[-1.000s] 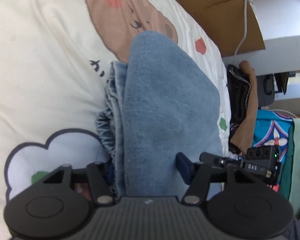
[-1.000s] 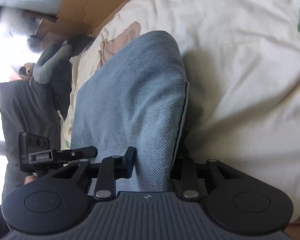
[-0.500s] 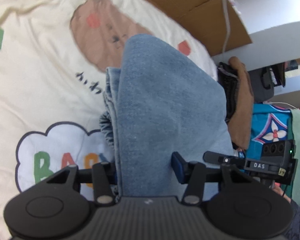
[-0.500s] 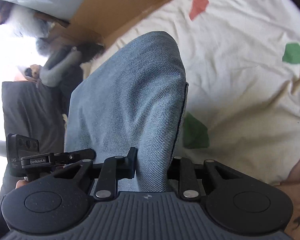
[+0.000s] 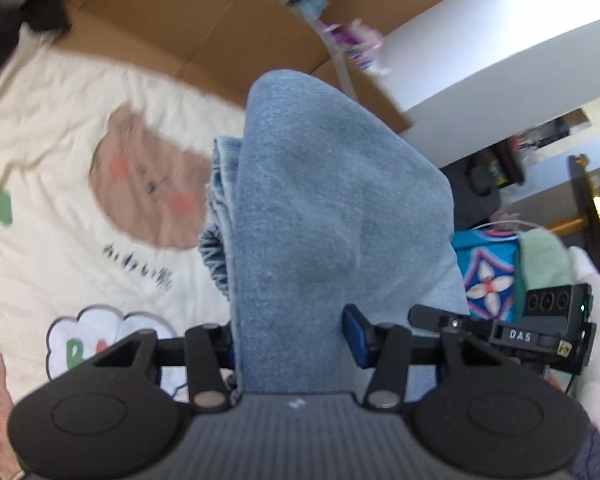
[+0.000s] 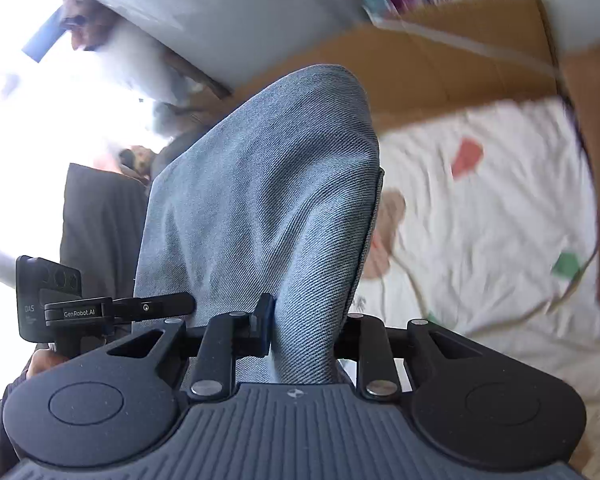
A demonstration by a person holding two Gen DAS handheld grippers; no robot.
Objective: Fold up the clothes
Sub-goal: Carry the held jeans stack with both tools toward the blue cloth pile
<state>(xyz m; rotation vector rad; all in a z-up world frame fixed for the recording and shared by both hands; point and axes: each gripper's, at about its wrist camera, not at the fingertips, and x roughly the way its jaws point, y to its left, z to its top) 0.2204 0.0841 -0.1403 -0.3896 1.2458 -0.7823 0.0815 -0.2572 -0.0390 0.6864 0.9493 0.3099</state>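
Note:
A folded pair of light blue jeans [image 5: 320, 208] hangs forward from my left gripper [image 5: 290, 340], which is shut on one end of it, lifted above the cream cartoon bedsheet [image 5: 60, 152]. The gathered waistband shows at the fold's left side. In the right wrist view the same jeans [image 6: 268, 200] drape over my right gripper [image 6: 304, 332], which is shut on the other end. Each gripper's camera block shows at the edge of the other's view.
Brown cardboard [image 5: 204, 36] lies along the far edge of the bed. A white cabinet [image 5: 480, 40] stands beyond it. A blue patterned cloth [image 5: 488, 276] and a green cloth [image 5: 540, 256] lie right of the bed. Dark clothes [image 6: 96, 224] pile at the left in the right wrist view.
Both grippers have risen with the jeans, lifting them off the sheet. The views have tilted up, so more cardboard and the room beyond now show.

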